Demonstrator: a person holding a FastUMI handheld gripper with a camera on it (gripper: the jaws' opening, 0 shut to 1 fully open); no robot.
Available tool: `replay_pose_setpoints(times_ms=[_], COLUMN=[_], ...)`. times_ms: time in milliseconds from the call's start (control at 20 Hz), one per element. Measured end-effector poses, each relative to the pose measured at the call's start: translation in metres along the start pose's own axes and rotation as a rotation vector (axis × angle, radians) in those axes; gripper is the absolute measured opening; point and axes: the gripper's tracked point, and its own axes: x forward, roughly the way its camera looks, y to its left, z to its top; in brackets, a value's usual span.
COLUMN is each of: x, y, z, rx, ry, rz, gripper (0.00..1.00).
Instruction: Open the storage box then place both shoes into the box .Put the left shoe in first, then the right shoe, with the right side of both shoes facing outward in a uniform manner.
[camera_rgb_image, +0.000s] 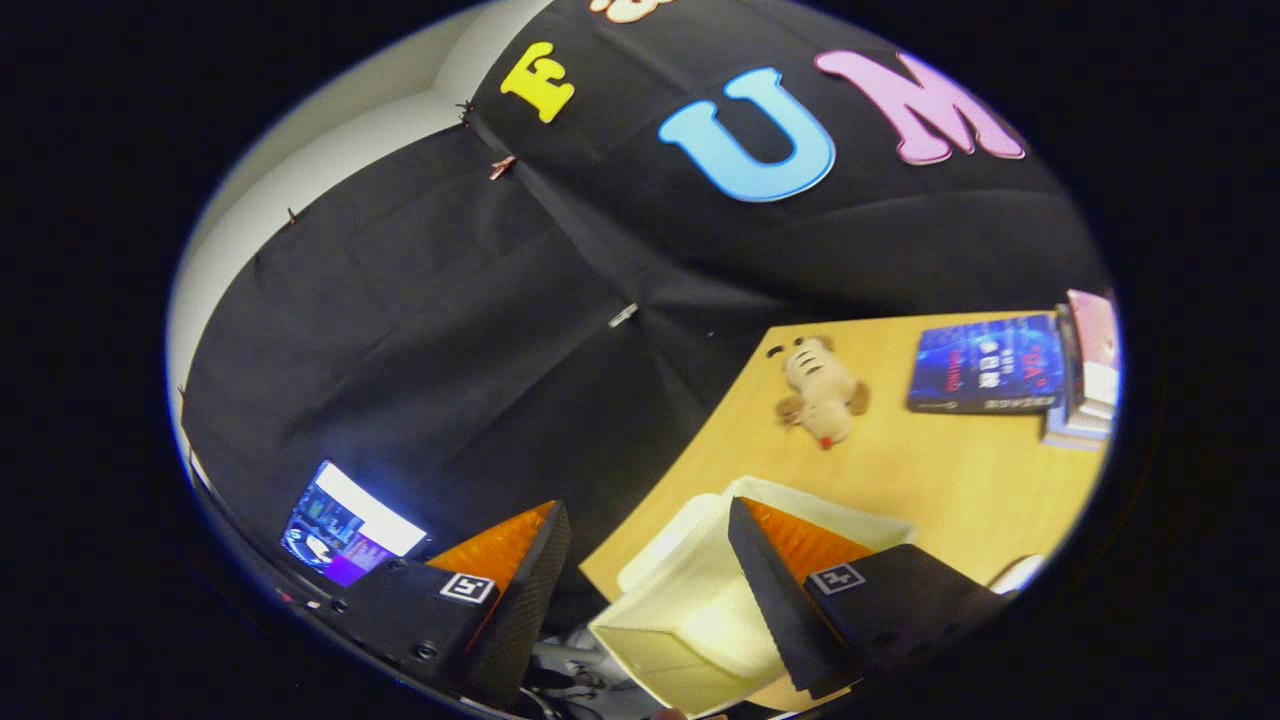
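Note:
The cream storage box (690, 610) stands near the corner of the wooden table (960, 480), just ahead of my fingers and partly behind the right one. Its pale top face is toward me, and I cannot tell whether the lid is shut. My gripper (645, 508) is open and tilted, with a wide gap between the fingers and nothing held in it. The left finger hangs out past the table's edge, in front of the black cloth wall. A small white shape (1018, 572) peeks out beyond the right finger, too little of it to identify.
A beige plush toy (822, 392) lies on the table beyond the box. A blue book (985, 365) and a stack of books (1088, 372) sit farther along the table. A lit screen (345, 525) glows low by the left finger, off the table.

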Motion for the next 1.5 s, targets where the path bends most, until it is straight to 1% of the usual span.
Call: replay_pose_setpoints(times_ms=[100, 200, 350, 500, 650, 800, 950, 1150, 1200, 1250, 1300, 1350, 1450, 1500], x=[-0.033, -0.068, -0.118, -0.159, -0.183, -0.194, -0.184, -0.164, -0.161, -0.156, -0.151, -0.149, -0.143, -0.141], y=[-0.036, -0.077, -0.133, -0.179, -0.214, -0.255, -0.281, -0.315, -0.320, -0.323, -0.327, -0.330, -0.327, -0.331], z=[0.005, -0.001, -0.027, -0.074, -0.128, -0.185, -0.218, -0.237, -0.242, -0.243, -0.244, -0.248, -0.254, -0.254], rx=[-0.024, -0.038, -0.015, 0.055, 0.099, 0.128, 0.153, 0.198, 0.212, 0.222, 0.231, 0.240, 0.292, 0.311], ry=[-0.031, -0.040, -0.024, 0.020, 0.089, 0.186, 0.259, 0.326, 0.351, 0.361, 0.367, 0.384, 0.412, 0.411], rz=[-0.106, -0.217, -0.380, -0.501, -0.587, -0.666, -0.688, -0.706, -0.701, -0.692, -0.684, -0.678, -0.654, -0.661], gripper=[0.97, 0.97, 0.98, 0.98, 0.97, 0.96, 0.96, 0.87, 0.81, 0.79, 0.72, 0.68, 0.52, 0.41])
